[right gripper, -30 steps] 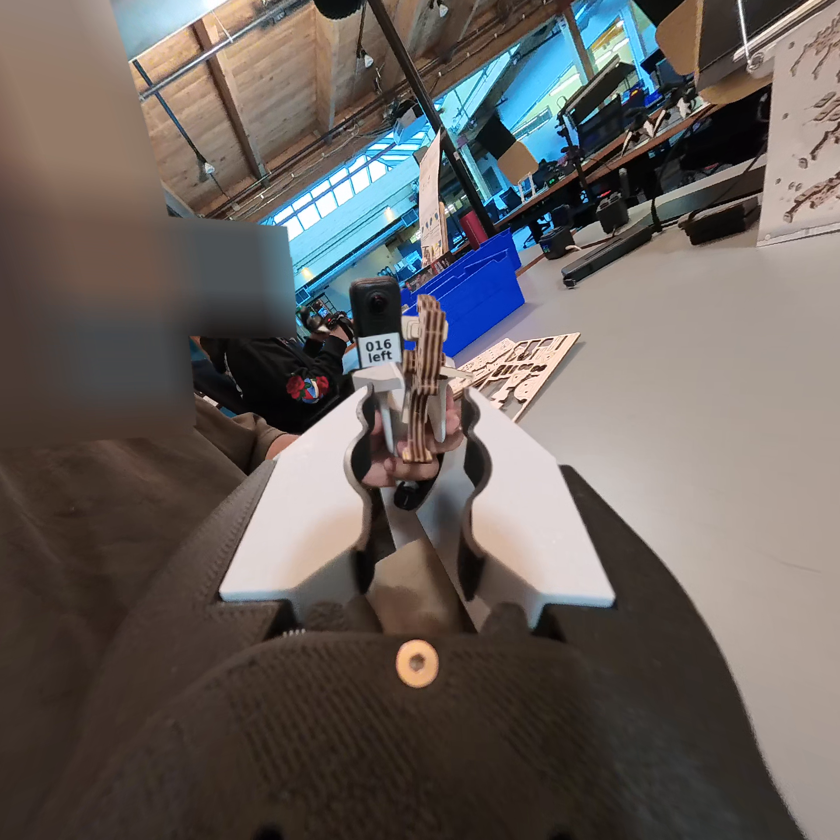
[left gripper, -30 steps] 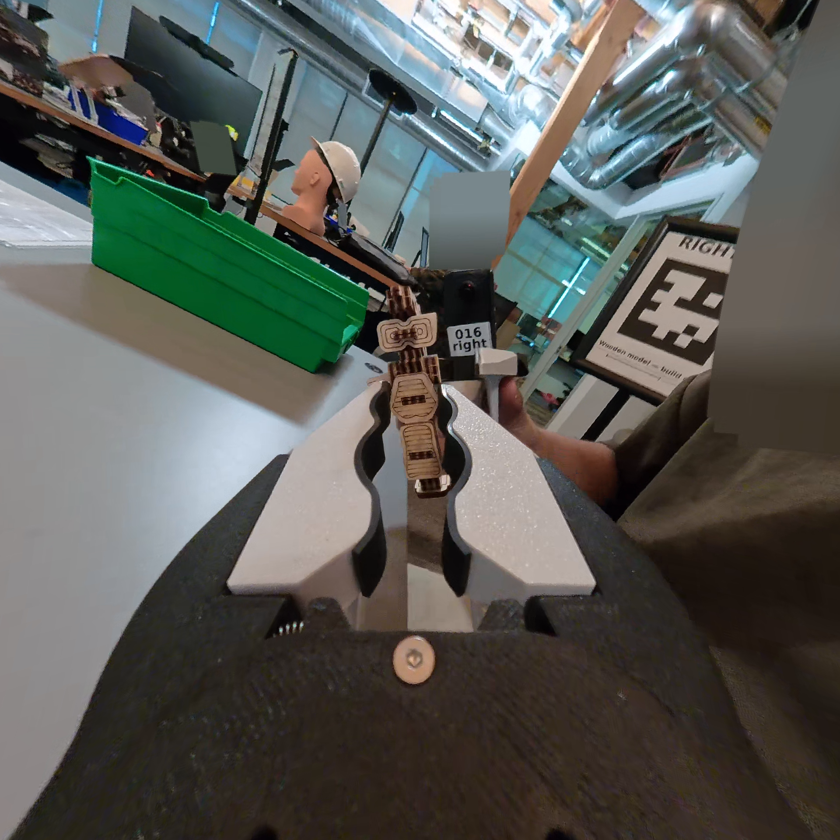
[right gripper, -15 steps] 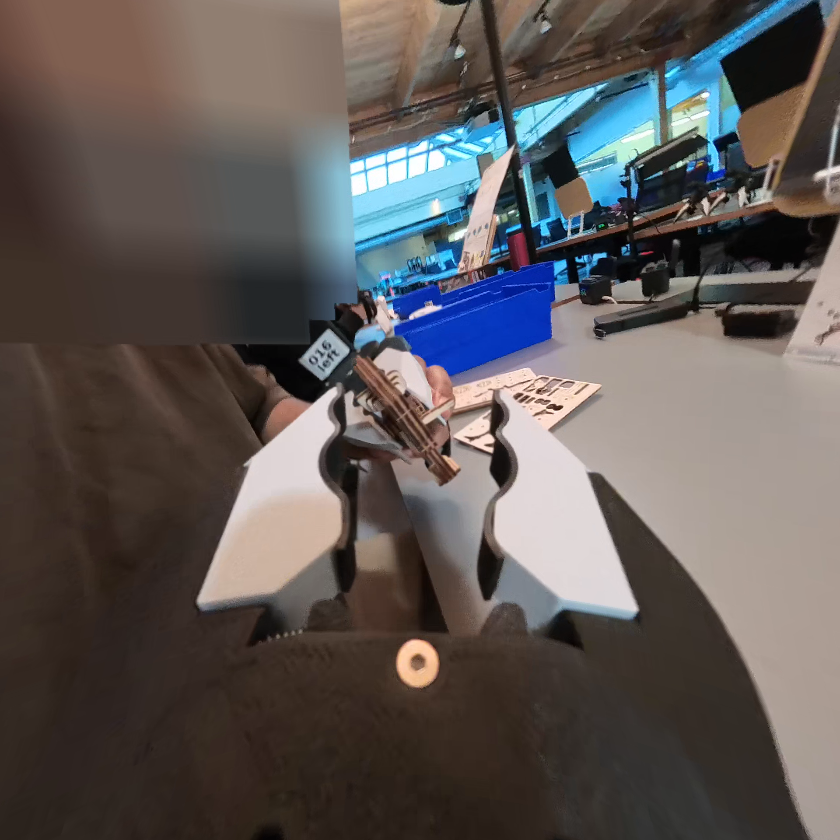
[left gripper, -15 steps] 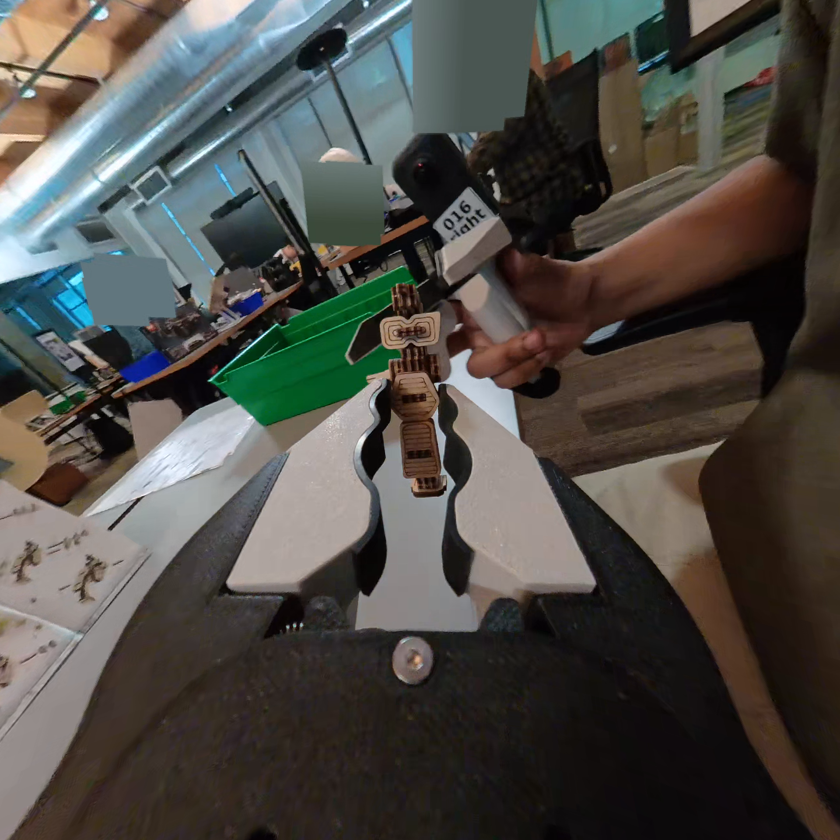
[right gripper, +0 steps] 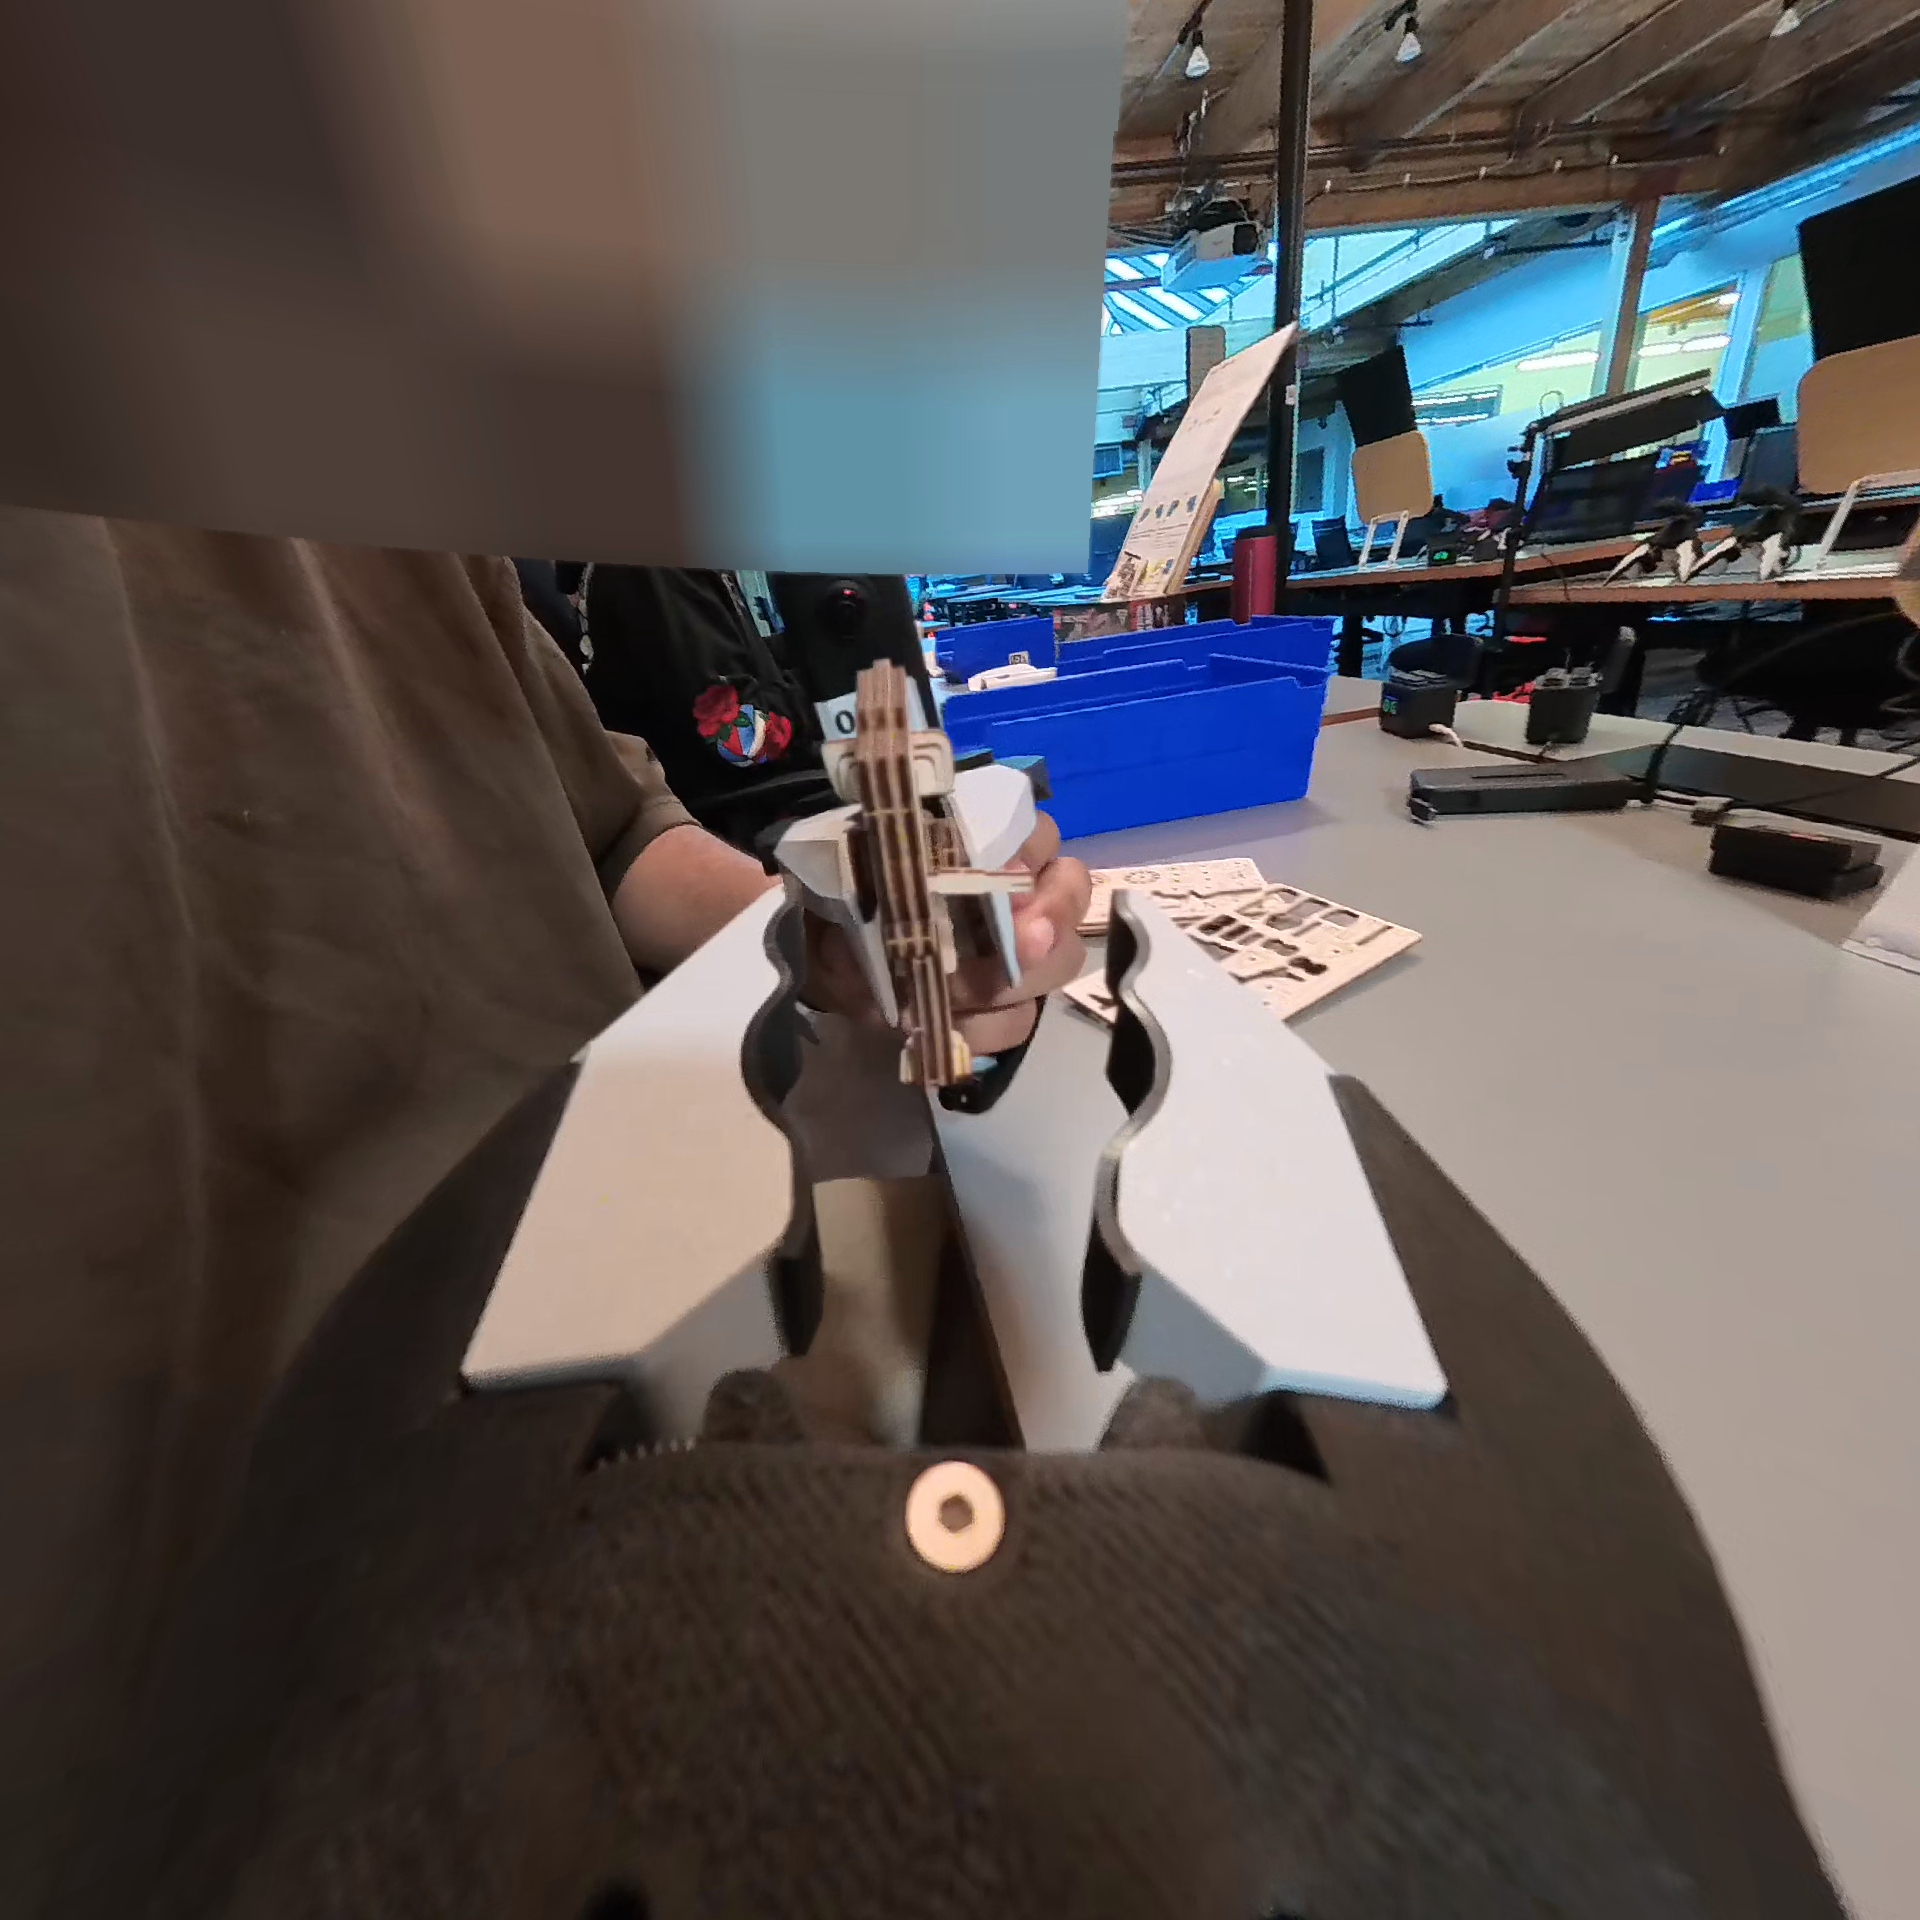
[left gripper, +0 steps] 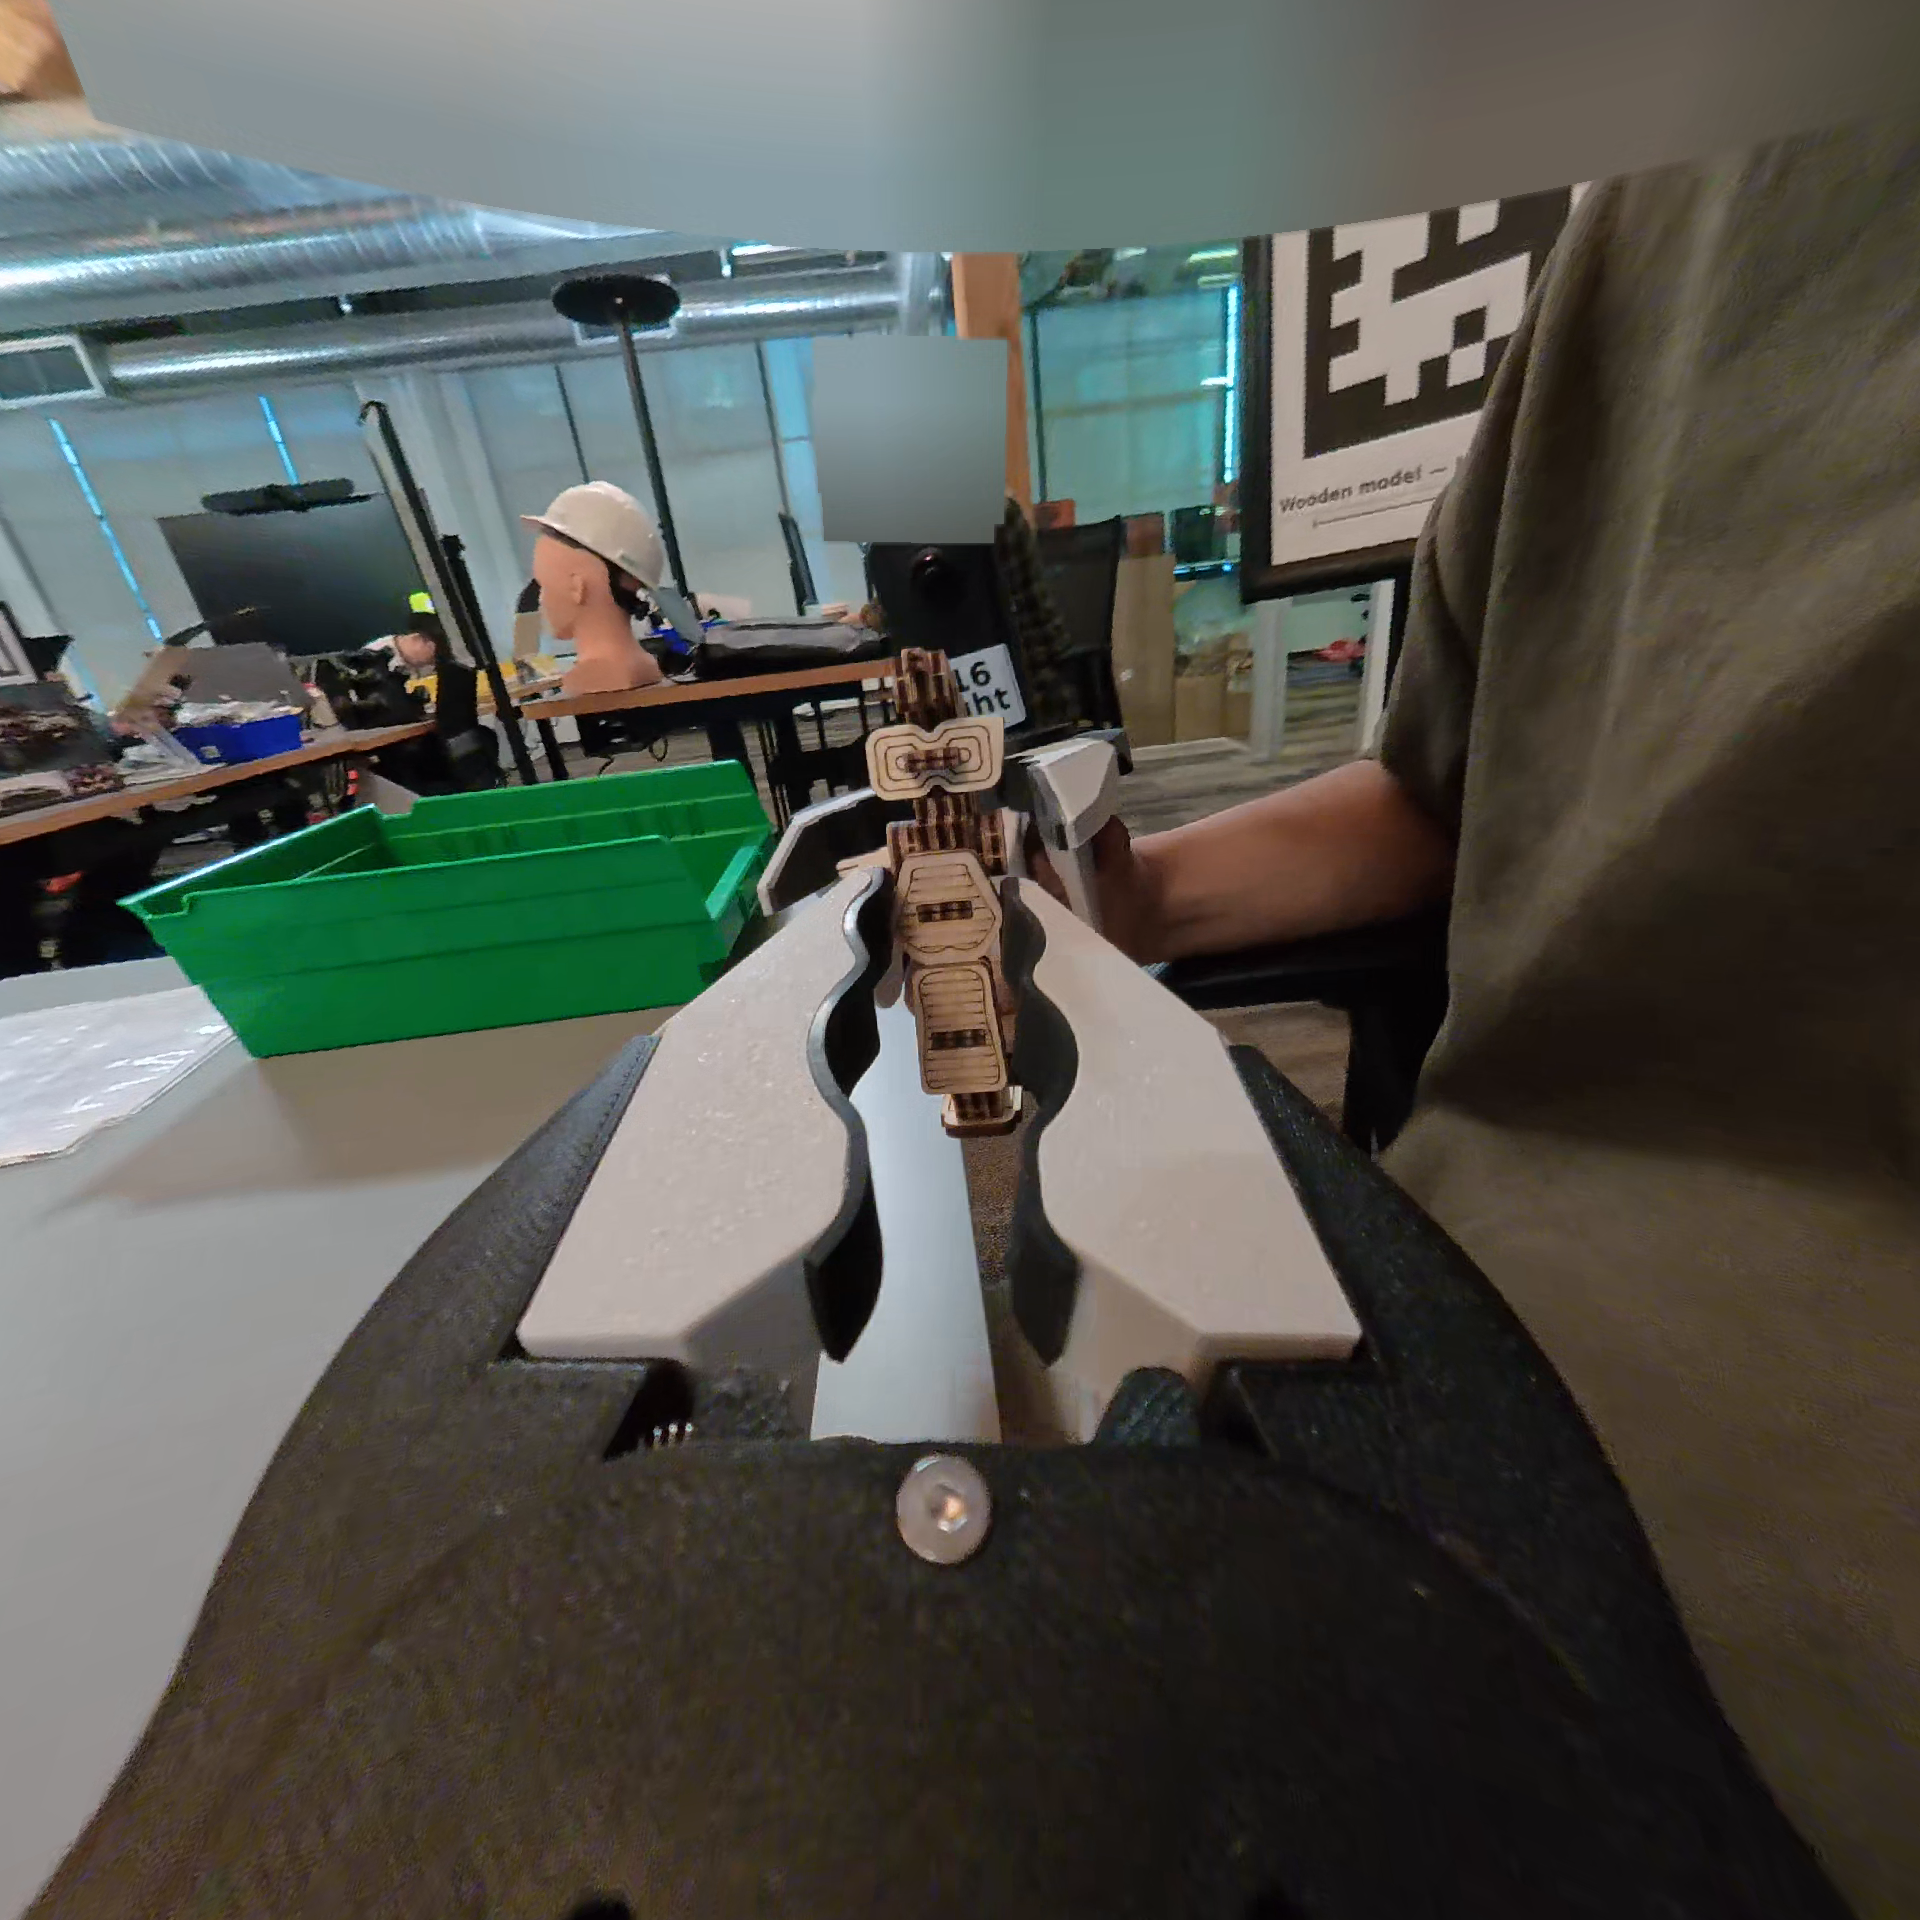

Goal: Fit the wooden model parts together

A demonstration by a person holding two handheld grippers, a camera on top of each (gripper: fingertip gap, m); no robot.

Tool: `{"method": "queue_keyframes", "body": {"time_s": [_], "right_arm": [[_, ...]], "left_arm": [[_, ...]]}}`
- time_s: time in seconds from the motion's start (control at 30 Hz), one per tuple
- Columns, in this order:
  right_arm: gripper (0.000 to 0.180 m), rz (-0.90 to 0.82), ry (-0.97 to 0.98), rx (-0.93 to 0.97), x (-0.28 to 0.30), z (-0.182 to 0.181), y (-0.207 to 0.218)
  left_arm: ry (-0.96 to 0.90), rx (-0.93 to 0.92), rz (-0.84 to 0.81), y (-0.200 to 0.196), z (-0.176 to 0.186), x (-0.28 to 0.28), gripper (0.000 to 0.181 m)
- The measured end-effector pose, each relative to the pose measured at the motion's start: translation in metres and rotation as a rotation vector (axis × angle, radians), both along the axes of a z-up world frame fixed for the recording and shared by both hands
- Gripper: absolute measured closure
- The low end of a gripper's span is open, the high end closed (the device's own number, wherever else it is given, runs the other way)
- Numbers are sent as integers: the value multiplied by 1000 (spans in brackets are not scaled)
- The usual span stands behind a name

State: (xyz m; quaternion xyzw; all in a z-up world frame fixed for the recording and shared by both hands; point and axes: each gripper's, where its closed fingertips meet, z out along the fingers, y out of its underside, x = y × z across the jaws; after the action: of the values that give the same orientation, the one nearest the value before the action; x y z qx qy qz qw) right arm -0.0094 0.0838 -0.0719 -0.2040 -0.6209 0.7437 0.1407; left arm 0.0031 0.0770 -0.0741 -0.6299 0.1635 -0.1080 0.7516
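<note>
The wooden model [left gripper: 948,935], a tall layered plywood piece with engraved plates, stands upright between the fingertips of my left gripper [left gripper: 943,909], which is shut on it. In the right wrist view the model [right gripper: 906,883] shows edge-on, held by the left gripper [right gripper: 914,852] in a person's hand. My right gripper [right gripper: 948,935] is open and empty, its fingers spread to either side of the model and a little short of it. It shows behind the model in the left wrist view [left gripper: 1070,800].
A green bin [left gripper: 468,904] and a clear plastic sheet [left gripper: 83,1049] lie on the grey table to the left. A blue bin [right gripper: 1143,727], cut-out plywood sheets [right gripper: 1257,940] and black devices [right gripper: 1517,790] lie on the table [right gripper: 1558,1143]. The person's torso [left gripper: 1662,935] is close. Less than 4 cm separates the two grippers' tips.
My right gripper has opened wider and stands off from the model. My left gripper kept its hold, swung and tilted, then came back upright facing the green bin.
</note>
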Motion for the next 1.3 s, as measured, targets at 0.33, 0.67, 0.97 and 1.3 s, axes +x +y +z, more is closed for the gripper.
{"method": "queue_keyframes", "body": {"time_s": [0.33,0.67,0.97,1.3], "right_arm": [[150,60,-1,-69,10,11,-6],[154,38,-31,-80,4,9,-1],[148,76,-93,-115,2,6,0],[143,113,-128,-140,4,6,1]], "left_arm": [[-44,6,-42,0,3,7,163],[-167,-17,-65,4,0,2,163],[-273,-35,-71,7,-1,-5,163],[-298,-52,-78,8,-2,-5,163]]}}
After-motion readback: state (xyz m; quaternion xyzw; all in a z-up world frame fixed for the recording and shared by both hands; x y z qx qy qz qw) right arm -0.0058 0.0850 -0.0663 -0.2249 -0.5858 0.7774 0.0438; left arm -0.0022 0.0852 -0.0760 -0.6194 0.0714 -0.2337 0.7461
